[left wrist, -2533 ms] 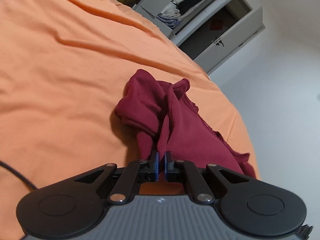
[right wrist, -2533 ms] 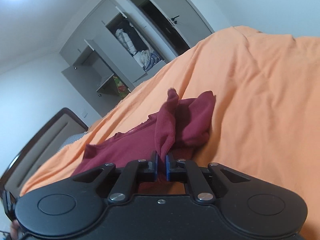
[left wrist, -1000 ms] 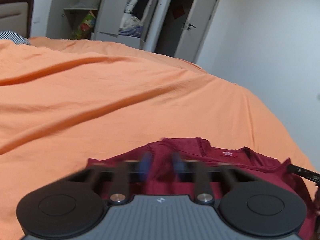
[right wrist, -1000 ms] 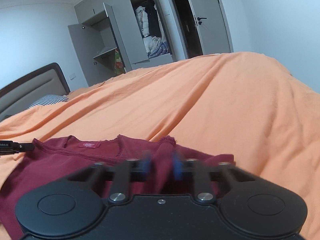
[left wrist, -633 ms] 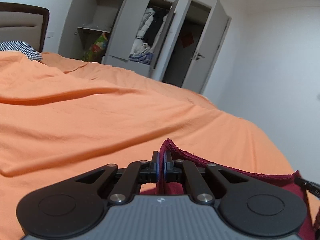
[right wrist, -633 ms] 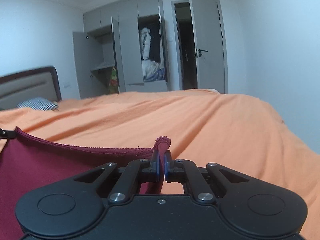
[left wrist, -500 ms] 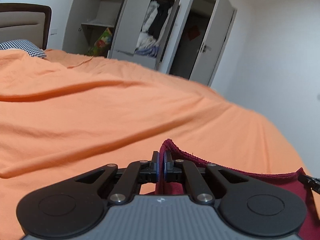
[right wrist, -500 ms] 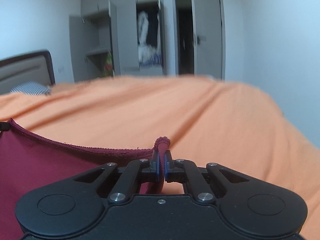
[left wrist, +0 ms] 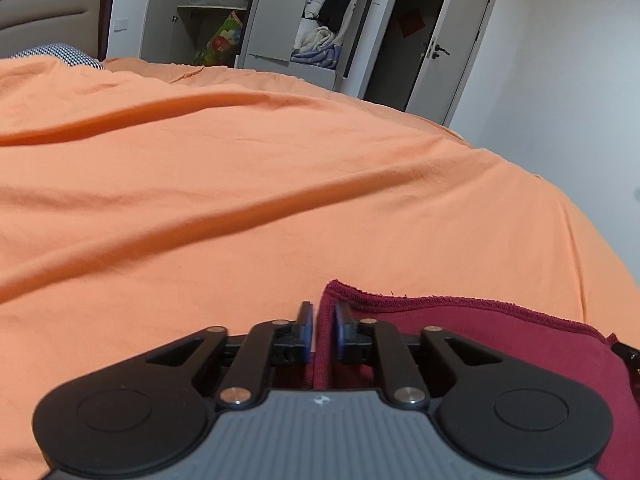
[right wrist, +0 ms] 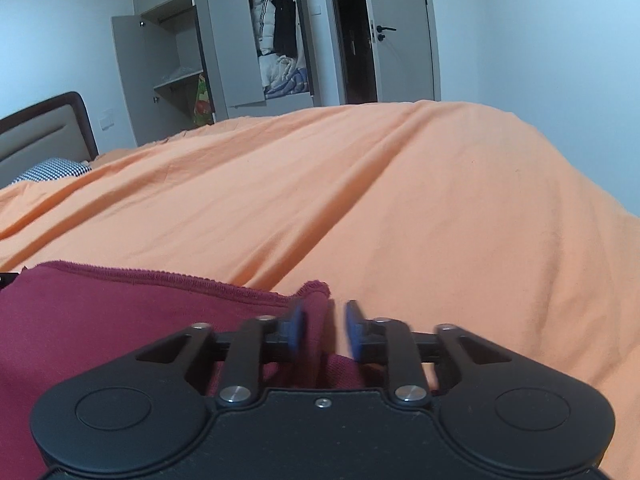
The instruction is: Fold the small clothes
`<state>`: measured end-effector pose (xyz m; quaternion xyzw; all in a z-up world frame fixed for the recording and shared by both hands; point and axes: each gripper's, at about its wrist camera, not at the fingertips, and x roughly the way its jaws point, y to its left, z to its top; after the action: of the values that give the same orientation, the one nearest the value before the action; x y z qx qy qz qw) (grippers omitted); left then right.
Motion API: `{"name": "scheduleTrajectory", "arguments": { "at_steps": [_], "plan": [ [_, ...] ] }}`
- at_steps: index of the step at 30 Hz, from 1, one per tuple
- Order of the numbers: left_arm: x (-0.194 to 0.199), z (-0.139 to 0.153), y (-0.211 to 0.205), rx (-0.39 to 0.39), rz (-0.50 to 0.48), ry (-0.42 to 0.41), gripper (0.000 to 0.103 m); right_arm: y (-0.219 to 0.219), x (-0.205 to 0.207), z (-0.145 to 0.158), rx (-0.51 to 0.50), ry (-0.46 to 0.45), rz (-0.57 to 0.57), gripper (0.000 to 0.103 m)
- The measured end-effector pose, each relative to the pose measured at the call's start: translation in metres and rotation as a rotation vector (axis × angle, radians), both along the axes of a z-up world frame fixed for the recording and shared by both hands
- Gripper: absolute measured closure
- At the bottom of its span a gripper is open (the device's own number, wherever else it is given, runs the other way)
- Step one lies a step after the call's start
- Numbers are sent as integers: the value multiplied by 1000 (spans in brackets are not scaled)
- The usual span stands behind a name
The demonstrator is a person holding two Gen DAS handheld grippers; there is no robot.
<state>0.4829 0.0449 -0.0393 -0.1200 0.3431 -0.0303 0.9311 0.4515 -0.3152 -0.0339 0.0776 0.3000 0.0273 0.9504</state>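
A dark red garment (left wrist: 460, 332) lies spread flat on the orange bedsheet (left wrist: 240, 184), its frayed hem running across between my two grippers. My left gripper (left wrist: 323, 328) sits at the garment's left corner. Its blue pads stand slightly apart, and the corner fold rests loosely between them. In the right wrist view the garment (right wrist: 120, 312) stretches off to the left. My right gripper (right wrist: 323, 330) is at its right corner, open, with blurred pads clearly apart and cloth lying between them. The garment's lower part is hidden under both gripper bodies.
The orange bedsheet (right wrist: 440, 200) stretches far ahead with long soft creases. Beyond it stand a grey wardrobe (left wrist: 320, 20) with open doors and clothes inside, a room door (right wrist: 396, 32), a padded headboard (left wrist: 52, 12) and a checked pillow (right wrist: 52, 170).
Both grippers have lowered the stretched garment onto the bed. The pads of both, shut on the corners half a second ago, have parted, the right ones wider.
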Motion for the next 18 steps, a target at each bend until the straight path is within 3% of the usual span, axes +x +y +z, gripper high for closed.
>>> {"name": "scheduleTrajectory", "arguments": {
  "at_steps": [1,2,4,7,8,13,18],
  "plan": [
    [-1,3,0,12,10,-2,69,1,-6,3,-4,-6,-7,49],
    [-3,6,0,25,23,-5,54,0,-10,6,-10,-16,-14,42],
    [-10,14,3,46,56,-19,32,0,-20,13,-24,-45,-24,24],
    [-25,25,6,50,99,-39,18,1,-41,23,-64,-82,-23,7],
    [-31,29,7,50,106,-48,12,2,-50,26,-78,-99,-22,6],
    [-74,42,2,75,136,-99,1,8,-109,31,-154,-158,-25,1],
    [-123,36,-7,127,155,-125,1,6,-168,17,-187,-172,-122,1]
  ]
}}
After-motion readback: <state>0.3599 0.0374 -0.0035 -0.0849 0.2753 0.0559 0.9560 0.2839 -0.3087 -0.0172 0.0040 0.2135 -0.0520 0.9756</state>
